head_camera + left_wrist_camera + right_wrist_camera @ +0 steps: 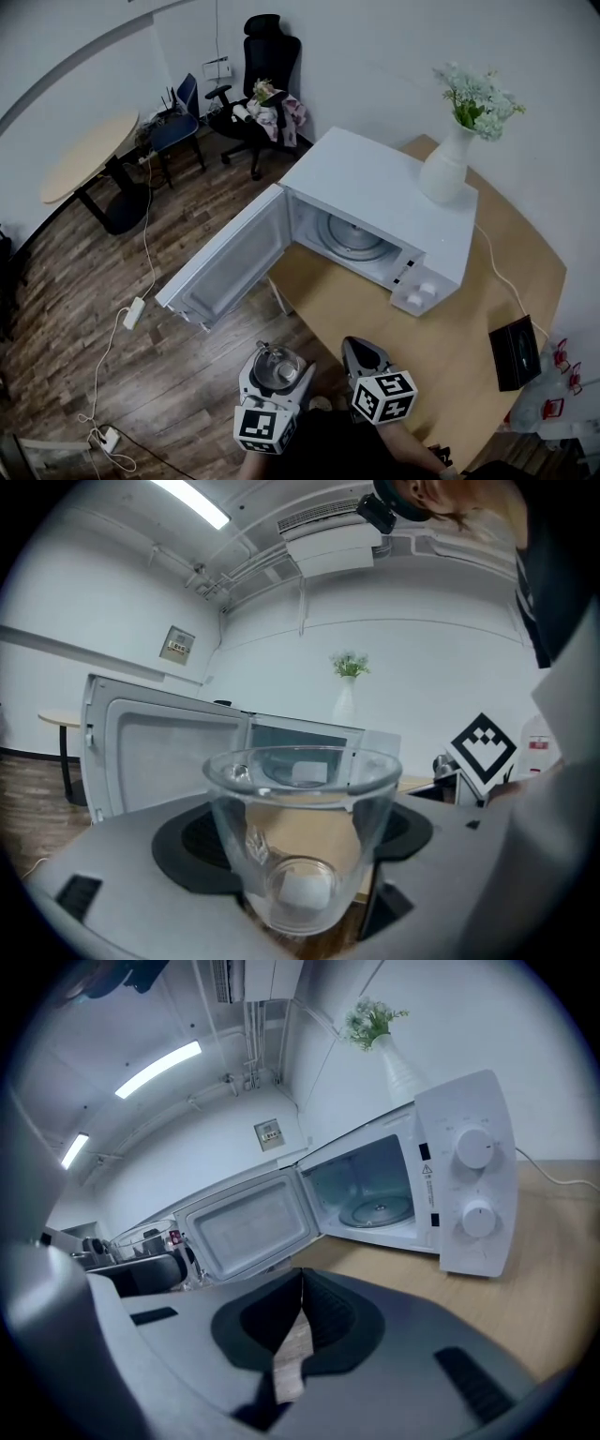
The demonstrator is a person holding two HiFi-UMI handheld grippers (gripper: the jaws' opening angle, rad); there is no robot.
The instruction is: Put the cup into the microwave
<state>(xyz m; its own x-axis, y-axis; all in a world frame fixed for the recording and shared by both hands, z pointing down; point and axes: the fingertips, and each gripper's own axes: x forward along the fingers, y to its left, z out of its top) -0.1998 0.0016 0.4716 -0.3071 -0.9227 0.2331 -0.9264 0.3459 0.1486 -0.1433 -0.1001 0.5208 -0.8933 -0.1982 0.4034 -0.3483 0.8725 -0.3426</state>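
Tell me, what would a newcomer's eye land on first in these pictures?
First, the white microwave on the wooden table, its door wide open, with a white vase of flowers standing on top. Next, the clear glass cup clamped in the left gripper in front of the microwave, while the right gripper beside it is shut and empty.

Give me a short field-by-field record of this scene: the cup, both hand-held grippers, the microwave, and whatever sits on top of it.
cup: clear glass, upright, looks empty, not yet inside the microwave
left hand-held gripper: shut on cup
right hand-held gripper: shut, holding nothing
microwave: on wooden table, door swung open, glass turntable bare
on top of microwave: white vase with flowers
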